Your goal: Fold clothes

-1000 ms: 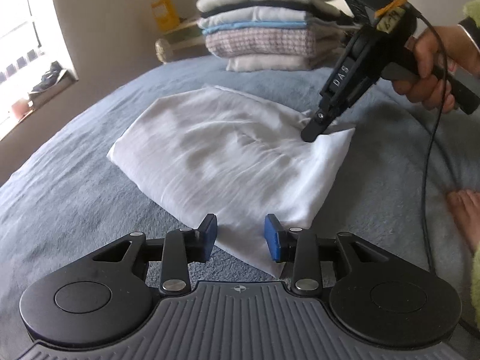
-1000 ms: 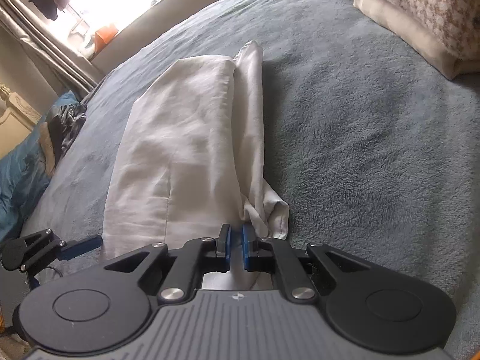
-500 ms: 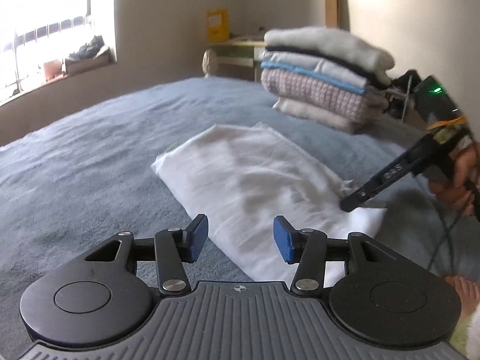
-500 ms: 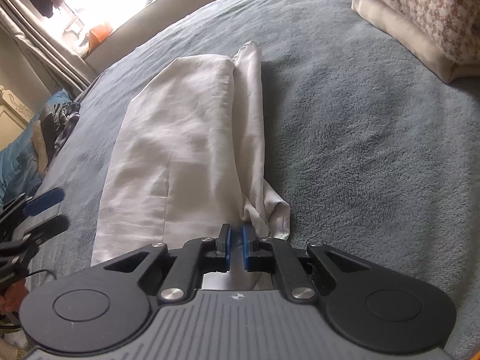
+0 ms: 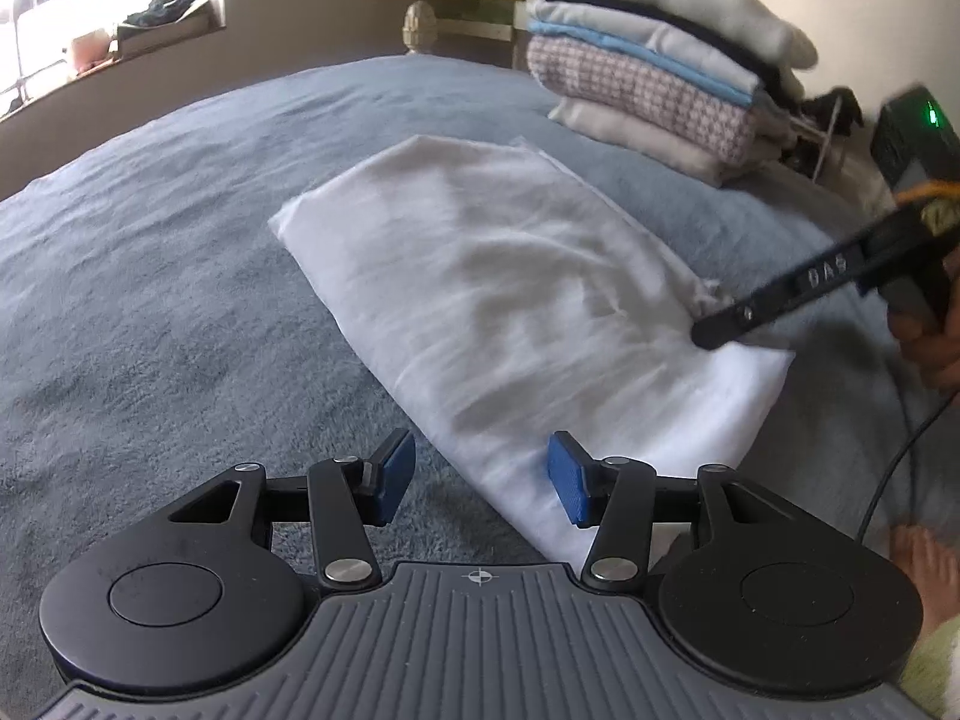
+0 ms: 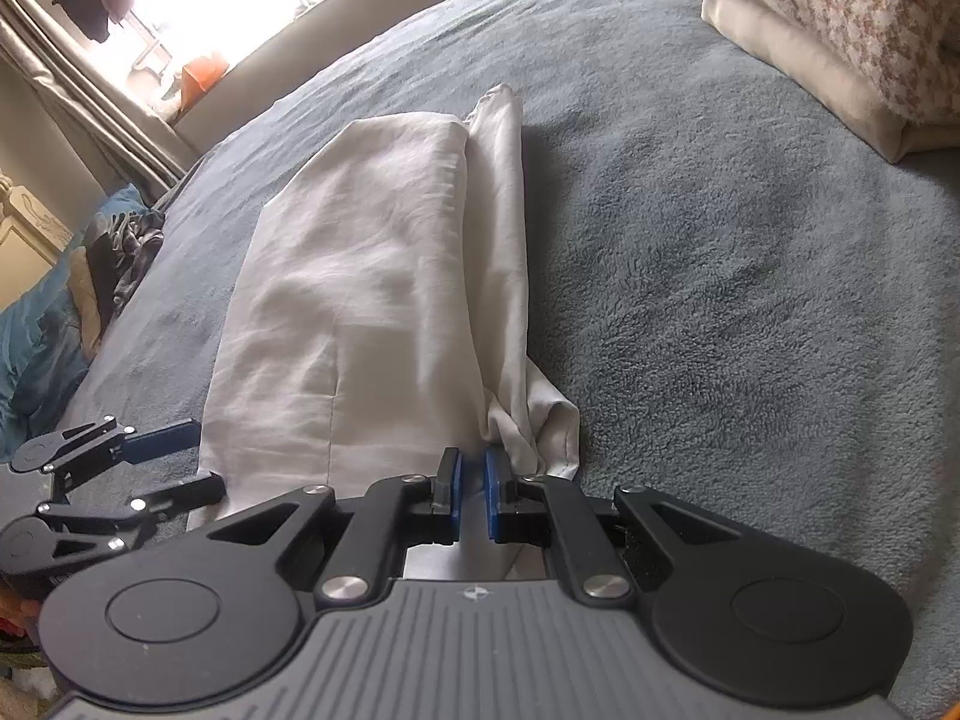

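A white cloth lies folded into a long rectangle on the blue-grey blanket. My left gripper hovers at its near corner with the blue pads well apart. The cloth's edge lies below the gap and the pads do not press on it. In the right wrist view the same gripper sits at the cloth's left corner. My right gripper is shut on the cloth's bunched edge. Its tip rests at the cloth's right side.
A stack of folded clothes stands on the bed beyond the cloth, also at the upper right of the right wrist view. Dark crumpled garments lie off the bed's left side. A bare foot and a black cable are at the right.
My left gripper's jaws have spread wider, and it has rolled and shifted along the cloth's near edge. The right gripper has stayed still, pinching the cloth.
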Available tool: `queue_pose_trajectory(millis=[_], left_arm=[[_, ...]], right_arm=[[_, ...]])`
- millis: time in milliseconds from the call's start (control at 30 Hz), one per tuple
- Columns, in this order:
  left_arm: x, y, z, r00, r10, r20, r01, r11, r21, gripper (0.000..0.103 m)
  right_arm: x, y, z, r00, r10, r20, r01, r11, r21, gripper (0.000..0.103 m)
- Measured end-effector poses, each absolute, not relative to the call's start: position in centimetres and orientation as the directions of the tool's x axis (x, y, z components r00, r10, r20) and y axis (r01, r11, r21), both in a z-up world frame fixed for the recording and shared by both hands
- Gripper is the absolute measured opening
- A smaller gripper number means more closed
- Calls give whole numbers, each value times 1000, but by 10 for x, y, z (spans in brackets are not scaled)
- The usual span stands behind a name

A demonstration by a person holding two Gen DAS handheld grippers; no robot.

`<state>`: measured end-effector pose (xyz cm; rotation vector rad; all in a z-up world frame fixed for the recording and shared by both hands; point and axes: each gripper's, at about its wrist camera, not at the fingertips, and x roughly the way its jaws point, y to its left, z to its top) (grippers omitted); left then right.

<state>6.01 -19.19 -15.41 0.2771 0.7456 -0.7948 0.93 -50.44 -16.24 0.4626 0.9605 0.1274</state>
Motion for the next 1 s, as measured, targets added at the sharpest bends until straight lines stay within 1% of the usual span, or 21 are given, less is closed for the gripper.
queue_pose_trajectory(millis=[467,1000], left_arm=[[67,-195,-140,470,-544,-695,715,696,-61,51],[73,-195,-142,477,-519,-709,698,714,-53,51]], right_arm=[[8,-503,-163,578,303,-758,101,895,435,7],[8,-503,-165,584,305,-752,112,888,447,7]])
